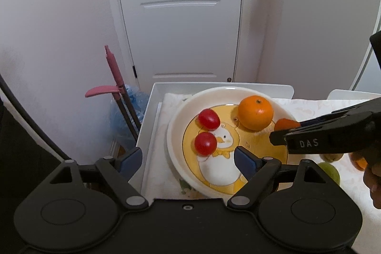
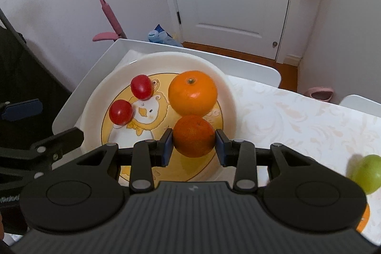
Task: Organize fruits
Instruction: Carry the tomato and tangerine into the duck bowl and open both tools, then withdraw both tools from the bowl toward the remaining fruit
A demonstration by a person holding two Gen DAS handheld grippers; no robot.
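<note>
Fruit sits gathered on a white plate point(image 2: 228, 97) with a yellow duck picture, and the right claw point(image 2: 194, 143) is clamped on a darker orange point(image 2: 193, 136), its blue pads pressing the fruit's two sides above the near part of the plate; whether the orange touches the plate cannot be told. Just beyond that claw lies a larger, brighter orange point(image 2: 193, 93) with its stem end up, so close to the held one that they seem to touch. Ahead and to the left of the right claw two red tomatoes point(image 2: 141, 87) rest side by side on the picture. The left claw point(image 1: 188, 160) stands wide apart with nothing between its blue-tipped fingers point(image 1: 245, 162); its right finger hangs over the near part of the plate and its left finger over the edge of the white tray point(image 1: 152, 125) that carries the plate. From the left claw the tomatoes lie just ahead, the big orange farther ahead to the right, and the right claw reaches in from the right side. To the right of the right claw, well apart from the plate, a green fruit point(image 2: 368, 173) lies on the patterned cloth of the bench point(image 2: 297, 116), with part of another orange fruit point(image 2: 363, 218) nearer still. A white door point(image 1: 181, 16) and a pink-handled broom point(image 1: 114, 77) stand behind the bench.
</note>
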